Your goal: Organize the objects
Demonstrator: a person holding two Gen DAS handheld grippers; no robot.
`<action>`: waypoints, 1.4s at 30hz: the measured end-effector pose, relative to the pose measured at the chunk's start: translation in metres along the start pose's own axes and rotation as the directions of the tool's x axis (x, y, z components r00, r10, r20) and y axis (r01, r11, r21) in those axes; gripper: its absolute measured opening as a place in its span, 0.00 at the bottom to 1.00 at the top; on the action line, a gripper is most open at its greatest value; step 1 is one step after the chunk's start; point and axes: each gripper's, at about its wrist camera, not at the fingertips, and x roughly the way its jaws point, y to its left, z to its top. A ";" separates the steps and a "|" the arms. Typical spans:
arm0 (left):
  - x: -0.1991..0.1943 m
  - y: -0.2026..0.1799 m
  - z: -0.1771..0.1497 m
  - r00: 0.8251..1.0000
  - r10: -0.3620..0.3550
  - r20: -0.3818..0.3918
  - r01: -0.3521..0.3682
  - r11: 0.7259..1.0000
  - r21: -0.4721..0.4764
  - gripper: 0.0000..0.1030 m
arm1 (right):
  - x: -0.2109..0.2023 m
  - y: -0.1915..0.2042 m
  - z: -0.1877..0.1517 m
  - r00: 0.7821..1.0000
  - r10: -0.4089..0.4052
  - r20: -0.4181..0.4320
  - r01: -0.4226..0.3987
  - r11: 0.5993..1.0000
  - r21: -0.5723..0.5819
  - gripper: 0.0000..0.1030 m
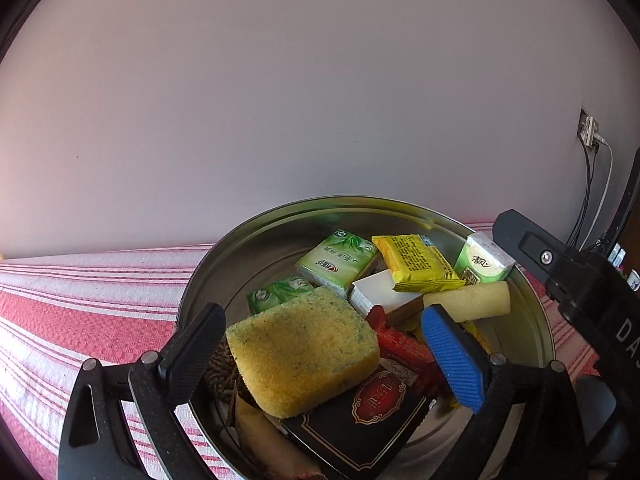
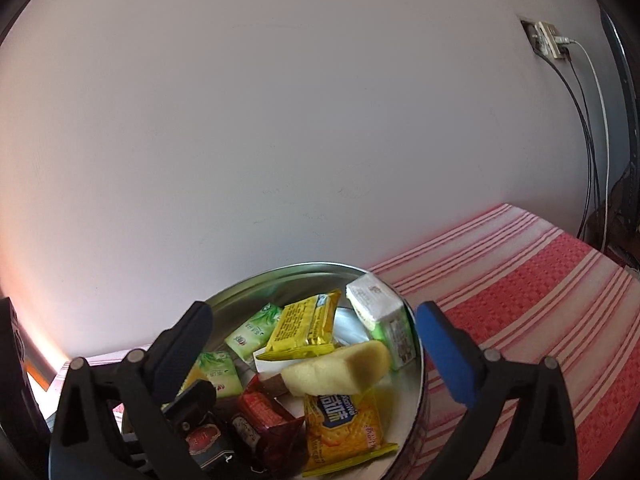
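A round metal tin (image 1: 256,224) holds several packets. In the left wrist view a yellow-green sponge (image 1: 304,352) lies on top of them between the wide jaws of my left gripper (image 1: 322,314). The blue pad stands clear of the sponge, so the gripper is open. A pale yellow foam piece (image 1: 468,300) rests at the tin's right side. In the right wrist view that foam piece (image 2: 340,368) lies loose below my right gripper (image 2: 314,312), which is open over the tin (image 2: 416,360). Its black body (image 1: 560,264) also reaches in from the right.
Green tissue packs (image 1: 338,260), a yellow cracker packet (image 1: 416,262), a white box (image 1: 384,296), red wrappers (image 1: 404,348) and a dark box (image 1: 360,416) fill the tin. It stands on a red-and-white striped cloth (image 2: 540,300) against a plain wall. A socket with cables (image 2: 548,40) is at the right.
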 end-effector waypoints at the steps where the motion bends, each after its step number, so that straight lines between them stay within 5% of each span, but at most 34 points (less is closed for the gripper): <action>1: -0.004 -0.001 0.000 1.000 0.012 0.010 -0.012 1.000 0.005 0.97 | 0.001 -0.004 0.001 1.000 -0.001 0.005 0.001 1.000 0.007 1.00; 9: -0.023 0.003 -0.015 0.989 0.124 0.084 -0.128 0.991 0.039 0.97 | -0.011 0.012 -0.002 0.994 -0.031 0.102 0.038 0.997 -0.069 1.00; 17: -0.048 0.015 -0.034 0.966 0.210 0.151 -0.217 0.976 0.030 0.97 | -0.037 0.045 -0.017 0.965 -0.060 0.255 0.125 0.961 -0.246 1.00; 25: -0.057 0.036 -0.046 0.963 0.214 0.164 -0.212 0.977 -0.026 0.97 | -0.056 0.069 -0.030 0.952 -0.079 0.297 0.177 0.931 -0.318 1.00; 42: -0.102 0.041 -0.071 0.954 0.186 0.234 -0.187 0.982 -0.017 0.97 | -0.113 0.056 -0.052 0.949 -0.121 0.293 0.194 0.952 -0.236 1.00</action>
